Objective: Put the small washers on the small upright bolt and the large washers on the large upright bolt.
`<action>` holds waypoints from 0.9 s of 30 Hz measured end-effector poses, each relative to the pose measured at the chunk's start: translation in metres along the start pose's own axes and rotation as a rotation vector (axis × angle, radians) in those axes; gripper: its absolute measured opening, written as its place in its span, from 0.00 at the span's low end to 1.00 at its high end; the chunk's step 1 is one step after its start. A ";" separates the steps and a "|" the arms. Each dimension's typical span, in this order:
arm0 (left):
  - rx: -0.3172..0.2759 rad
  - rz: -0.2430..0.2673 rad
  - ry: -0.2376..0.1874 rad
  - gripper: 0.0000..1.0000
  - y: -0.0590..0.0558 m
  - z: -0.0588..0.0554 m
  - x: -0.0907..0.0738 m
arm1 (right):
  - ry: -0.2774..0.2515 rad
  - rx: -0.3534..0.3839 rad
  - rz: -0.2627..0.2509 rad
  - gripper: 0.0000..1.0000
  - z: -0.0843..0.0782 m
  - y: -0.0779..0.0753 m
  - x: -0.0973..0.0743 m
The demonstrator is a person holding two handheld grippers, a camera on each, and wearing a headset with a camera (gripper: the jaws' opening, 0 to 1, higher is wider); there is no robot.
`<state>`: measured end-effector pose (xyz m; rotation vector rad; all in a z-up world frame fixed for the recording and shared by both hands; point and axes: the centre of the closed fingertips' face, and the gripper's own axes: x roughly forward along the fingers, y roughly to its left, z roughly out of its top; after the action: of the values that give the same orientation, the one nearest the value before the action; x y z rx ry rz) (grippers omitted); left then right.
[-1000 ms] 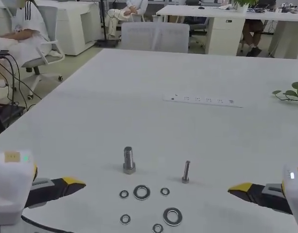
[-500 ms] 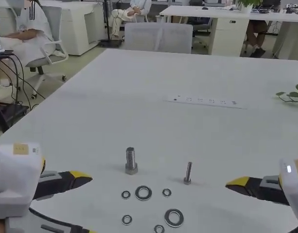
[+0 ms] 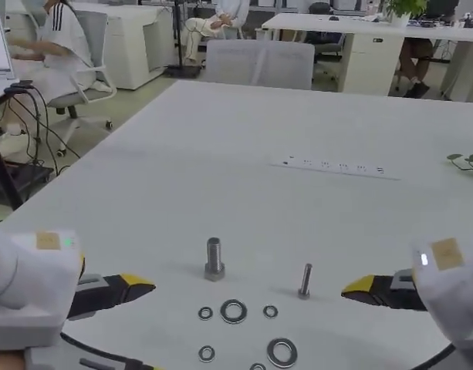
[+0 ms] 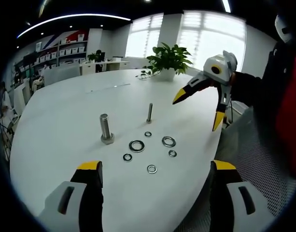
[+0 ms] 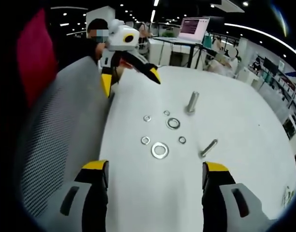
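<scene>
While both grippers hover over the white workbench (image 3: 221, 154), neither one holds or touches any part. The left gripper (image 4: 156, 166) has its fingers (image 4: 90, 173) spread wide, with nothing gripped between them. Ahead of the left finger stands the large upright bolt (image 4: 105, 129), head down on the bench. Ahead of the gap between the fingers lie the two large washers (image 4: 136, 145) and the four small washers (image 4: 127, 157). All six lie flat and loose, and none sits on a bolt. Beyond them stands the small upright bolt (image 4: 149, 112).

The right gripper (image 5: 155, 166) faces the same group from the opposite side. Its fingers (image 5: 214, 170) are likewise wide apart and empty. In the right gripper view the washers lie ahead of the gap between the fingers. The small upright bolt is ahead of the right finger, and the large upright bolt is farther on.

Compared with the head view one second earlier, the right fingertip stands nearer to the small upright bolt. The left fingertip stands slightly nearer to the large upright bolt. The bolts and washers keep the same layout.
</scene>
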<state>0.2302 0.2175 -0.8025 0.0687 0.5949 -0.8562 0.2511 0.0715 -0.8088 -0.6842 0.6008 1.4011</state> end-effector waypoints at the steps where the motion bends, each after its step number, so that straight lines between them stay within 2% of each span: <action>1: 0.000 0.001 0.001 0.92 0.000 0.000 0.000 | 0.006 -0.006 0.005 0.79 0.000 0.001 0.001; 9: 0.000 0.007 -0.003 0.92 0.001 -0.001 0.001 | 0.059 -0.062 0.036 0.73 0.007 0.000 0.011; 15: -0.001 0.008 -0.004 0.92 0.000 -0.001 0.002 | 0.118 -0.122 0.051 0.66 0.005 -0.002 0.020; 27: -0.003 0.013 -0.003 0.91 0.001 -0.001 0.003 | 0.194 -0.175 0.105 0.56 0.003 -0.008 0.033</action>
<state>0.2320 0.2164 -0.8052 0.0684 0.5928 -0.8429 0.2615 0.0954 -0.8307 -0.9479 0.6796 1.5072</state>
